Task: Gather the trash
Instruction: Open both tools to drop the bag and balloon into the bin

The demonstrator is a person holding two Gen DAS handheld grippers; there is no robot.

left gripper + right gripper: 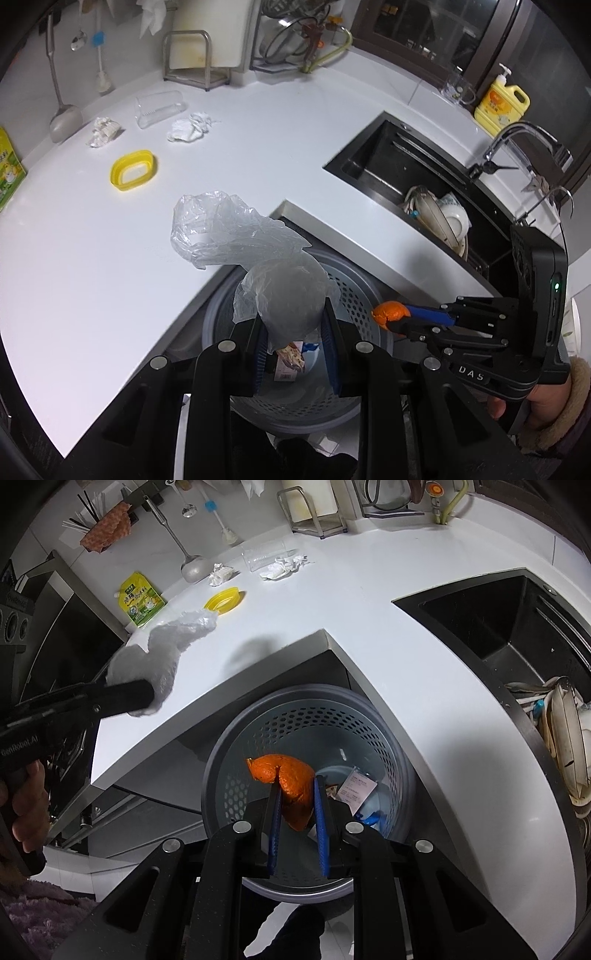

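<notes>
Right gripper (pixel 297 794) pinches an orange peel (pixel 291 786) over the perforated bin (pixel 221 760), its blue pads narrowly parted around it. At ten o'clock, the left gripper (pixel 291 317) clamps a crumpled clear plastic bag (pixel 236 232) above the same bin, beside the white counter (pixel 92 240)

in the left wrist view the plastic bag (pixel 280 295) hides part of the bin (pixel 362 295) floor and the wrappers (pixel 291 360) lying there, the green packet (pixel 9 170) is cut by the edge, and the print on the yellow bottle (pixel 502 105) is too small to read.
</notes>
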